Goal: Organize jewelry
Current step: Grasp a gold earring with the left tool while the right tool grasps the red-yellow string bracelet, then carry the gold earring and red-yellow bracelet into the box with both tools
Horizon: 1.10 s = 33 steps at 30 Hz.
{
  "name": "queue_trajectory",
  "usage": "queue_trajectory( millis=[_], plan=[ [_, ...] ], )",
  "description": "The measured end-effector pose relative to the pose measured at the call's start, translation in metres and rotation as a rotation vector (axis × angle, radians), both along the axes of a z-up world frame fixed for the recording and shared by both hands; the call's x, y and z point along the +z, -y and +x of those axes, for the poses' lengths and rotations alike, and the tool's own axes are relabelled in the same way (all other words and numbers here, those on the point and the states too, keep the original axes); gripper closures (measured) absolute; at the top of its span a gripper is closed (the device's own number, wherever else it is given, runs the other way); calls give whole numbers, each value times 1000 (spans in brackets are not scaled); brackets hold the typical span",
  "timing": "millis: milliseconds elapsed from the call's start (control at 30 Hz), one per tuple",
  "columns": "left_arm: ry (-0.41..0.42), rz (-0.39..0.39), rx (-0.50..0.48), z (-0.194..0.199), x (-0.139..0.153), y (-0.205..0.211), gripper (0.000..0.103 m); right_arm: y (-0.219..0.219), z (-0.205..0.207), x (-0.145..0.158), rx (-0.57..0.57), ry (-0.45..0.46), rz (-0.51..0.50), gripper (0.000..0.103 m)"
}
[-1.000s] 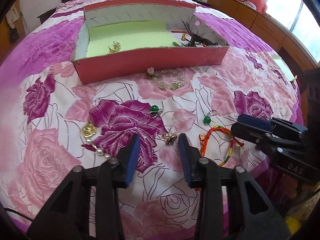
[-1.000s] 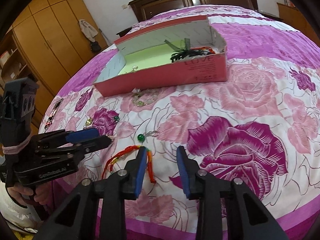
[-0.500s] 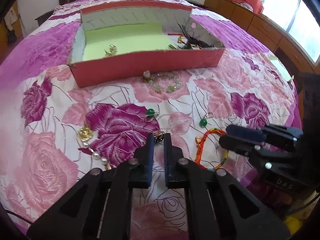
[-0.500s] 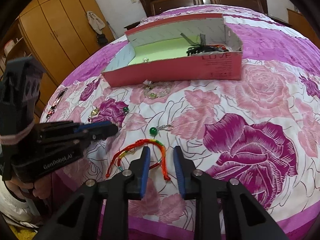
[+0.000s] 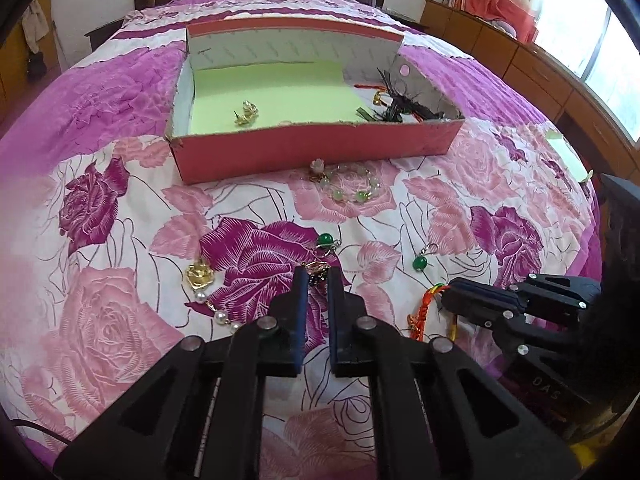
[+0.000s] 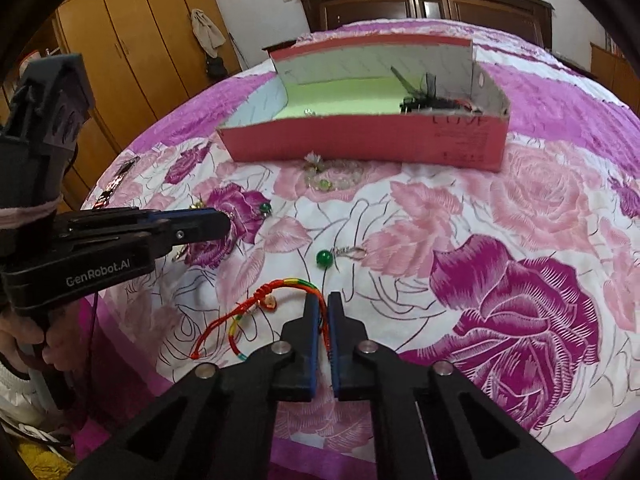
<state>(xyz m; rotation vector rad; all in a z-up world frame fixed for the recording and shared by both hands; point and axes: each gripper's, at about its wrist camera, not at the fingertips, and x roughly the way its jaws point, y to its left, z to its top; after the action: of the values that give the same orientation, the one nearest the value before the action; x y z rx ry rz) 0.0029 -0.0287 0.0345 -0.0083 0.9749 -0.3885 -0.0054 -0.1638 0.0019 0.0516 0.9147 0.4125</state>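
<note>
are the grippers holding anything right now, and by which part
The left gripper is shut on a small gold earring, pinched at its dark lower end. The right gripper is shut on the red braided bracelet, gripping the cord's right side.

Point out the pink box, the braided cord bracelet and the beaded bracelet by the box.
pink box (image 5: 320,146): left wrist view, on its front wall.
braided cord bracelet (image 6: 296,282): right wrist view, on the rainbow stretch of cord.
beaded bracelet (image 5: 338,195): left wrist view, on a pale green bead.
</note>
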Motion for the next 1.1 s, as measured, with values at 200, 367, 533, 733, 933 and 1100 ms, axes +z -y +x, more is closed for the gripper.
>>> queue_trajectory(
  millis=[200,367,533,733,933,1100],
  plan=[
    [38,-16,23,1,14,-6,102,7,-3,18,-20,77,-1,98],
    [80,-26,38,5,30,-8,102,12,-1,37,-43,147,-4,98],
    [130,-34,52,13,46,-8,102,11,2,58,-46,226,-23,98],
    [176,-33,67,25,61,-8,102,12,12,79,-54,292,-28,98],
    [218,-39,85,40,76,-9,102,12,27,98,-65,356,-45,98],
    [247,-52,109,59,86,-11,102,16,45,111,-92,401,-46,98]
  ],
)
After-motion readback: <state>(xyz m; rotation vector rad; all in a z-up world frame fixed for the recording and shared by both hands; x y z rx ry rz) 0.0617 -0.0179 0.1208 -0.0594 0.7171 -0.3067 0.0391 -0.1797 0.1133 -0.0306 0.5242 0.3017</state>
